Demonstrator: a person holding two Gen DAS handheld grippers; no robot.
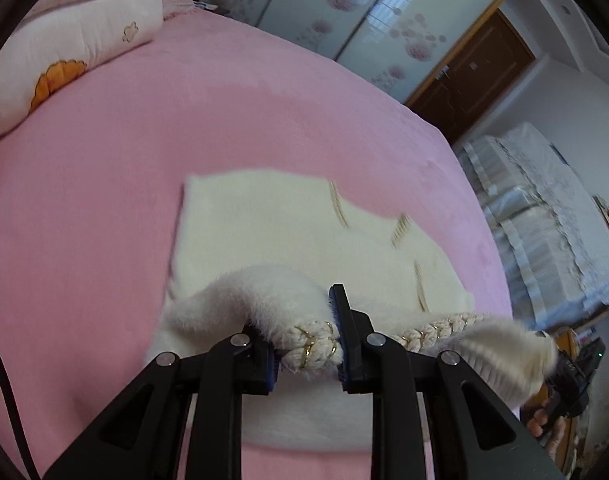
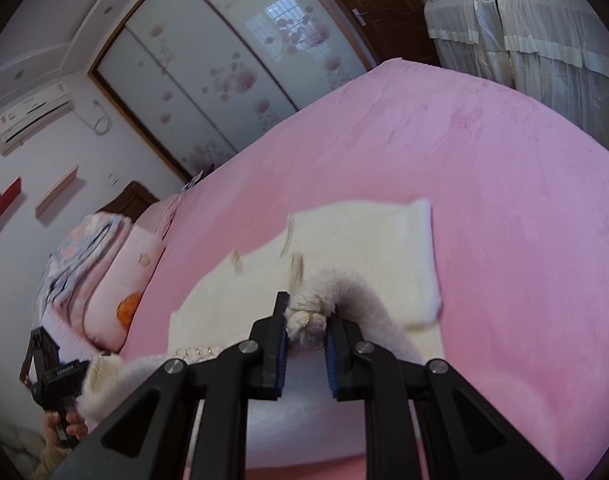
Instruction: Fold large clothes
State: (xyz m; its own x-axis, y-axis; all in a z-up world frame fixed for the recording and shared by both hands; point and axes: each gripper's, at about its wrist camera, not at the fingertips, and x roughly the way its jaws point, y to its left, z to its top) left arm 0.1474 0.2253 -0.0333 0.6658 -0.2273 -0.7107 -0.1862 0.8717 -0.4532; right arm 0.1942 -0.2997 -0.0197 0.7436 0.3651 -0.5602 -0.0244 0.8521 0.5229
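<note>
Now, L wrist view: left hand-held gripper (image 1: 306, 344) clamped on braided trim (image 1: 312, 342) of white garment (image 1: 288, 236), which lies ahead on pink bed (image 1: 104, 200), long axis running away; right hand-held gripper (image 1: 566, 374) off to the right, grip unclear here.

R wrist view: right hand-held gripper (image 2: 306, 330) clamped on the trim too; both equally near.

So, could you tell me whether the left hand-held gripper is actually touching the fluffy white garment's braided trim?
Touching. The left wrist view shows the left hand-held gripper shut on the fluffy white garment's braided trim, pinched between both pads.
</note>
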